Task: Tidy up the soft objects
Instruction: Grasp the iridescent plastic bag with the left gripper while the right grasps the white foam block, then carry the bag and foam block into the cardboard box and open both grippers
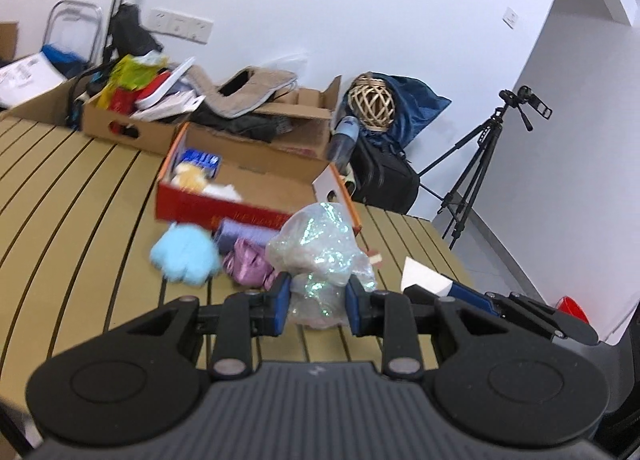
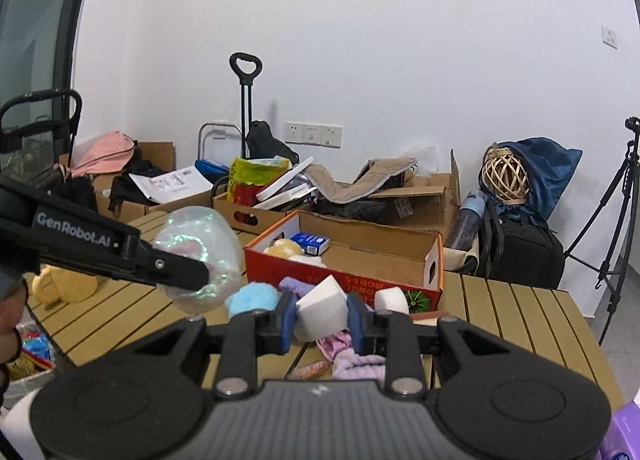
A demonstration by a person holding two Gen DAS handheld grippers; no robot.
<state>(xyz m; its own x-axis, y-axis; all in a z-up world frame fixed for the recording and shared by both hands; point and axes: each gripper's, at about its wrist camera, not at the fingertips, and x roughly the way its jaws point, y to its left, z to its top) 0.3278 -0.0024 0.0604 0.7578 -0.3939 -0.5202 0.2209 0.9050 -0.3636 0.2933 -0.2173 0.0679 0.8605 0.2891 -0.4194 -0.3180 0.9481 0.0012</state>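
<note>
My left gripper (image 1: 318, 302) is shut on a clear iridescent plastic bag (image 1: 320, 248), held above the slatted table; the bag also shows in the right wrist view (image 2: 196, 256). My right gripper (image 2: 322, 322) is shut on a white foam block (image 2: 322, 310). The red cardboard box (image 2: 348, 280) stands ahead, open, with a yellow plush (image 2: 282, 248), a blue packet (image 2: 310, 242) and something white inside. In front of it lie a light blue fluffy thing (image 1: 184, 254), a purple cloth (image 1: 248, 264) and a second white block (image 2: 392, 300).
Slatted tan table (image 1: 80, 199). A yellow plush (image 2: 64, 284) lies at its left edge. Pink and lilac cloths (image 2: 352, 356) lie under my right gripper. Behind are cluttered cardboard boxes (image 2: 416, 195), a black backpack (image 2: 520, 252), a wicker ball (image 2: 505, 177) and a tripod (image 1: 480, 155).
</note>
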